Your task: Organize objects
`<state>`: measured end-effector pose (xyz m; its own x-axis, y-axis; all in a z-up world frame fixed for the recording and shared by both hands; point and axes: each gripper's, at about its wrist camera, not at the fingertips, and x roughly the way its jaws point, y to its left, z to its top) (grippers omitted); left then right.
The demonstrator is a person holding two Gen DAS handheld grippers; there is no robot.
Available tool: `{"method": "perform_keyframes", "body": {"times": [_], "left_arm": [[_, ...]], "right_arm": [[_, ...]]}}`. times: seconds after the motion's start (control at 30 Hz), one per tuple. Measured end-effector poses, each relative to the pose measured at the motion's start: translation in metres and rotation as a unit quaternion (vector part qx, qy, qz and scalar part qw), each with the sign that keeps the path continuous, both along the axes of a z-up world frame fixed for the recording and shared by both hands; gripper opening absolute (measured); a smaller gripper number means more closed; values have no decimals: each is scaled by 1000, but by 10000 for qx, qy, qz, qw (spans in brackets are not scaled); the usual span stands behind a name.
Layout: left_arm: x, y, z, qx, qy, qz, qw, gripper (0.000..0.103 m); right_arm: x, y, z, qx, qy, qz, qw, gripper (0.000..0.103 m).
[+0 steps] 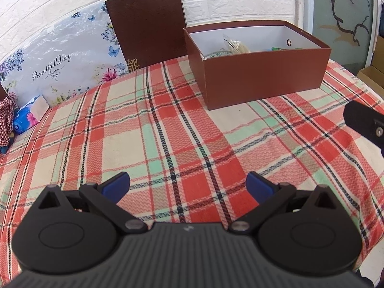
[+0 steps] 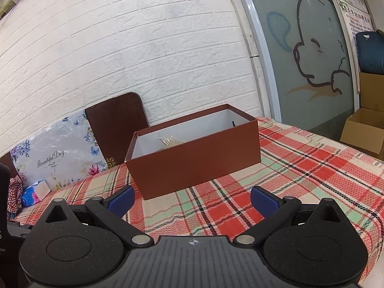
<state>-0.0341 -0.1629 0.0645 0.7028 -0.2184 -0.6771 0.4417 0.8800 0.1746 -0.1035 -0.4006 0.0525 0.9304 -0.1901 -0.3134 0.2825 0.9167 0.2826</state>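
Note:
An open reddish-brown box with a white inside stands on the plaid cloth at the far right; it also shows in the right wrist view. Inside it lie a clear packet of pale items, a patterned dish and something green. My left gripper is open and empty, low over the cloth, well short of the box. My right gripper is open and empty, just in front of the box. Part of the right gripper shows at the left wrist view's right edge.
The box's brown lid leans on the white brick wall. A floral "Beautiful Day" pack, a blue tissue pack and a red checked cloth lie at the left. Cardboard boxes stand beyond the table's right edge.

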Motion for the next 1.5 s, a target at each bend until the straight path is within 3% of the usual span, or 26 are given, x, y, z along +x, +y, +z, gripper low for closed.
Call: {"method": "perform_keyframes", "body": {"times": [0.43,0.83,1.03,1.5], "left_arm": [[-6,-3,1,-224,187,-100,9995,103],[-9,-12,8,-146,124,-215,9996,103],[-5,-11,3,-238,255,-215,9992,103],[2,7,-3,-238,222,180,9993,103]], "right_arm": [[-7,-2,1,-123,-35,-134,9998,102],[-10,-14,2,-17,-150,-250,9996,102],[-6,-14,-4,-129,10,-232,9996,102],[2,-4,-11,-302,255,60,9992,102]]}}
